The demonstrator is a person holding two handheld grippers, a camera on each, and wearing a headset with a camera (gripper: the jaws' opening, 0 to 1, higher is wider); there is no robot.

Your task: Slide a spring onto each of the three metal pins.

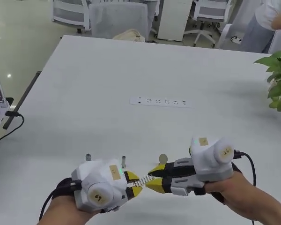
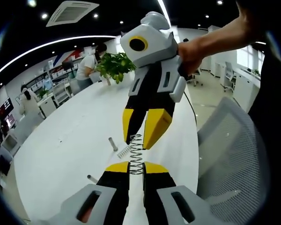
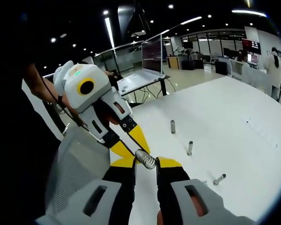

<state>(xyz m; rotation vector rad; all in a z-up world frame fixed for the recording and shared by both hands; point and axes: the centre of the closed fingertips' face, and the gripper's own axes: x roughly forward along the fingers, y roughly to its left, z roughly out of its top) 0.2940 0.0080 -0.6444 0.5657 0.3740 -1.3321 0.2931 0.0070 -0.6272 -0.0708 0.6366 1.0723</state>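
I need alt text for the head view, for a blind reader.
The left gripper and right gripper hold one spring between their tips above a white table. Metal pins stand just behind, a power strip farther back.

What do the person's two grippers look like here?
The left gripper and right gripper match: rounded white housings, black mid-sections with grey side plates, yellow-tipped black tongs. Each housing bears a small yellow label and a round pale sticker with dark digits, unreadable. A black cable trails from each. The left one shows a small green light.
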